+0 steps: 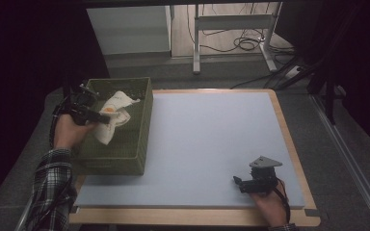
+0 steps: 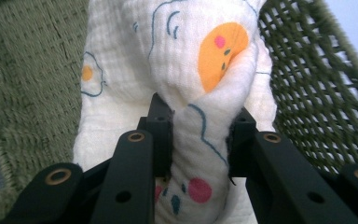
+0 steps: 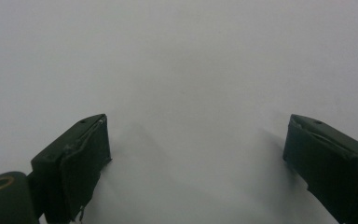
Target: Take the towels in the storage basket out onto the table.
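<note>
White cloth [image 2: 186,70], orange-pink-blue prints; green woven basket [image 1: 137,144]; pale grey mat [image 1: 207,144]; plaid sleeve [image 1: 53,185].

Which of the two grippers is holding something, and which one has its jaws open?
The left gripper holds the white printed cloth over the green basket. The right gripper is open, with nothing between its jaws.

Count on inspection: one green basket [image 1: 125,144], one printed white cloth [image 1: 113,115], two handheld grippers, left [image 1: 107,119] and right [image 1: 236,180].
</note>
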`<state>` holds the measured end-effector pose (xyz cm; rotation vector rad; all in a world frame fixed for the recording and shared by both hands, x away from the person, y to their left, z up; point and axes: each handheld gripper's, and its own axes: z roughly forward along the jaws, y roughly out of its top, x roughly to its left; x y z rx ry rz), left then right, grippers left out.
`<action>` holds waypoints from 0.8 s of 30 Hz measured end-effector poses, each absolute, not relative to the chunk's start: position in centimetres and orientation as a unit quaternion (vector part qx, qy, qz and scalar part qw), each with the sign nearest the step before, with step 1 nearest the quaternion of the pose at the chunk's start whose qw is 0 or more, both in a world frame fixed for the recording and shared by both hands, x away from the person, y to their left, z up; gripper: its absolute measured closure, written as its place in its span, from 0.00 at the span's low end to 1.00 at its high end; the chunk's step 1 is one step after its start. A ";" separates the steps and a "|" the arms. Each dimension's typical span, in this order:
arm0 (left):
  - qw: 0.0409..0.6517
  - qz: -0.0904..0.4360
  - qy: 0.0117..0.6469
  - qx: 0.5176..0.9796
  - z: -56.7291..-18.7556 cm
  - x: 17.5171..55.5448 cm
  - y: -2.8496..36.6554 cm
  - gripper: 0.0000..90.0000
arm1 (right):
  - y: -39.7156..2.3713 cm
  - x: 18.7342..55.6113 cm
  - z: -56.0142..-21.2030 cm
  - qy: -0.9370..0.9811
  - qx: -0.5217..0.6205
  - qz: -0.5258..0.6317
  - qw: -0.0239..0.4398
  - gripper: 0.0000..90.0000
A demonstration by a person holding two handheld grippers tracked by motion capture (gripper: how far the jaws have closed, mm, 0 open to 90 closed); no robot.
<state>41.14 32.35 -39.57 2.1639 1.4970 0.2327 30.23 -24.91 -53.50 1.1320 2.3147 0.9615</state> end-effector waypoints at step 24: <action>0.261 0.098 0.482 0.831 -35.6 39.5 28.0 0.76 | -24.9 30.2 -53.5 0.826 0.404 0.343 0.195 0.08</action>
